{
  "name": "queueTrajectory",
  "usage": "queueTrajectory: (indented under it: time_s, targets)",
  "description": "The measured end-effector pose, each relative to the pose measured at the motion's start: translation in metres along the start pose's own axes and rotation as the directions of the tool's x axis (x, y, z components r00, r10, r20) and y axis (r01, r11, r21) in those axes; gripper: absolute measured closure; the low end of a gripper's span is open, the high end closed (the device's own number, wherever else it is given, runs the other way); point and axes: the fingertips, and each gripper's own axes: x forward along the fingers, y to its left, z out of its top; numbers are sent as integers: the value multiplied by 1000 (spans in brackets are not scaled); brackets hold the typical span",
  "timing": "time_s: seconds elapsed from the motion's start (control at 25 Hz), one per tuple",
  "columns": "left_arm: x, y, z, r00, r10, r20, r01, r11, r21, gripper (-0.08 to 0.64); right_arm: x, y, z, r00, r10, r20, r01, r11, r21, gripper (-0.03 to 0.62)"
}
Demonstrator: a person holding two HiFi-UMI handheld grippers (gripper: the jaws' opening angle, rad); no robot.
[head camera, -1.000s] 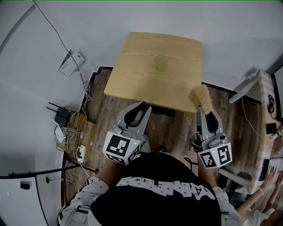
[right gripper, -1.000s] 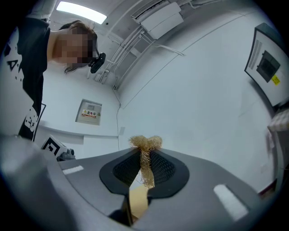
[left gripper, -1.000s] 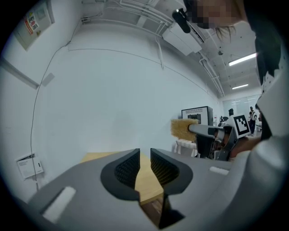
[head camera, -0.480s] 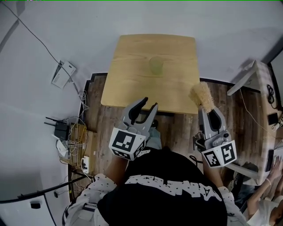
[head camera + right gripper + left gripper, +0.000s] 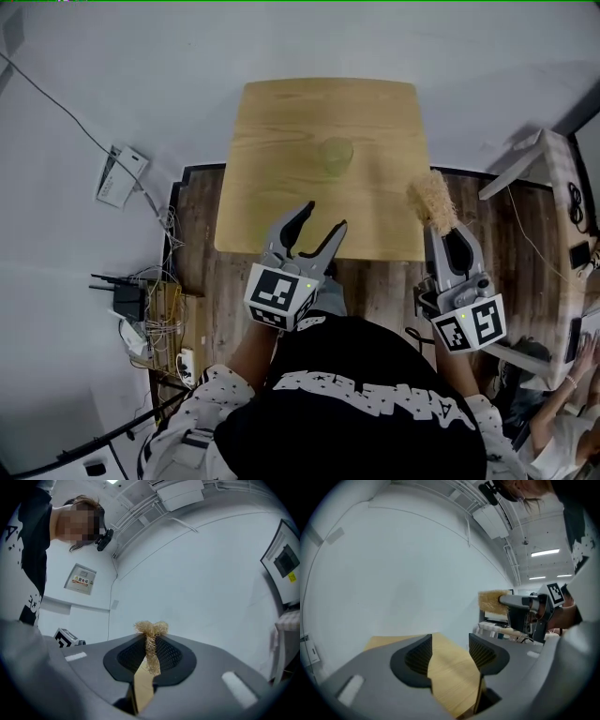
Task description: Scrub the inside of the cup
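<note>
A translucent greenish cup [image 5: 335,155] stands upright near the middle of the small wooden table [image 5: 272,122]. My left gripper [image 5: 322,218] hangs over the table's near edge, short of the cup; its jaws have just been opening and nothing is between them [image 5: 450,654]. My right gripper [image 5: 442,228] is at the table's near right corner, shut on a tan fibrous scrub brush [image 5: 433,198] whose bristly head sticks out past the fingertips. In the right gripper view the brush [image 5: 150,641] is clamped between the pads. The cup does not show in either gripper view.
White wall runs behind the table. Cables, a router [image 5: 127,300] and a power strip [image 5: 185,364] lie on the wooden floor at the left. A white desk [image 5: 548,202] with another person's hand [image 5: 588,354] is at the right.
Both grippers have moved forward toward the table. The left gripper's jaws have spread wider and now reach over the table's near edge. The brush stays clamped in the right gripper.
</note>
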Motion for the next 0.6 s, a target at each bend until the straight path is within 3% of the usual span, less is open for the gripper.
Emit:
queueTrajectory:
  time_s: [0.4, 0.6]
  targets:
    - [42, 56, -31, 997, -56, -45, 55, 998, -42, 253, 55, 3, -21, 997, -27, -69, 25, 999, -25, 529]
    - [67, 72, -55, 988, -115, -107, 113, 993, -22, 222, 77, 0, -28, 995, -44, -93, 41, 998, -40, 529]
